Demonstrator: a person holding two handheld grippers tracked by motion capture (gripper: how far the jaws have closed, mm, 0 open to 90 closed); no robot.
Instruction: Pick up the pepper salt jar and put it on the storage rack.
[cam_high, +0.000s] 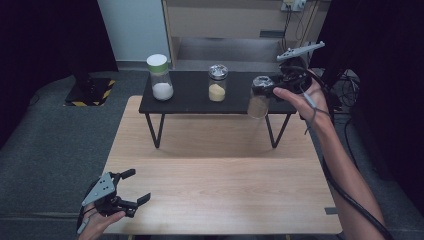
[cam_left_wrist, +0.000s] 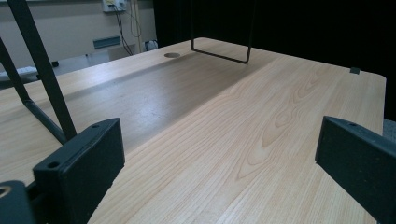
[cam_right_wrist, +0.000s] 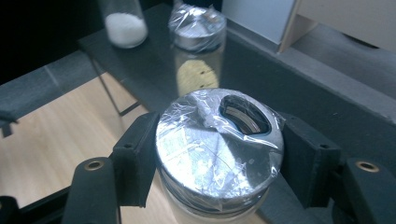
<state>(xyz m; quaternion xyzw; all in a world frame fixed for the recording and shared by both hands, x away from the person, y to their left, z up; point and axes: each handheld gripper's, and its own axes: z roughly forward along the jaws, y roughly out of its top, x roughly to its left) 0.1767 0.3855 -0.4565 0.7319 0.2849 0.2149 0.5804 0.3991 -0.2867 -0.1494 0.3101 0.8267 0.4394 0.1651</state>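
over at the right end of the little black shelf (cam_high: 200, 102) that stands on the wooden table (cam_high: 220, 190), the right gripper (cam_high: 274, 90) is clamped on a glass jar (cam_high: 259, 102) by its shiny metal lid (cam_right_wrist: 218, 144). in the right gripper view the two black pads sit tight on either side of that lid, which is wrapped in crinkly plastic film and has an oval pour hole near one edge. in the high view the jar hangs in front of the shelf edge, its bottom below the shelf top and clear of the table, with pale stuff inside.

two more jars stand on the shelf: one with a yellowish powder and a foil-looking top (cam_high: 217, 82) about in the middle, and one with a white cap and white powder (cam_high: 160, 77) further left. they're well apart from each other and from the held jar.

the left gripper (cam_high: 134, 192) is down at the near left corner of the table, jaws spread wide with nothing between them. the left gripper view just looks along bare wood toward the shelf legs (cam_left_wrist: 42, 74).
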